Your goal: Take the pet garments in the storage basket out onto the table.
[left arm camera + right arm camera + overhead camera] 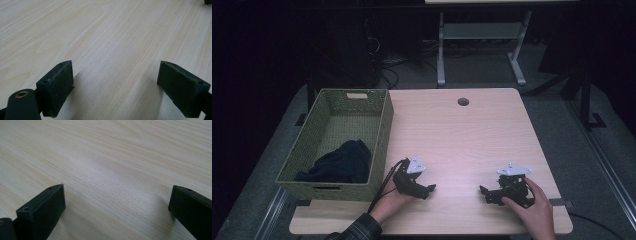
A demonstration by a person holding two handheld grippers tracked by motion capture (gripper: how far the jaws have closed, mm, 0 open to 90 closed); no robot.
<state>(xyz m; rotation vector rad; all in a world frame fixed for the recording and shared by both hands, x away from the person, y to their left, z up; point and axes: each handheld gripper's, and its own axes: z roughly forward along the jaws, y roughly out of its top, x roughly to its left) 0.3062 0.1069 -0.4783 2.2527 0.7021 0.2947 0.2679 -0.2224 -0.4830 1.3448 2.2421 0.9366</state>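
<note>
Both tongs, left (424,186) and right (488,192), rest spread and empty on the desk (462,135); dark cloth (343,162) already lies in the basket (382,130).

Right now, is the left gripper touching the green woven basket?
Apart. The high view shows the left gripper on the light wooden table, with bare tabletop between it and the green woven basket's right wall.

A pale wood-grain table (472,130) carries a green woven basket (382,130) at its left edge, holding what looks like dark cloth (344,162).
</note>
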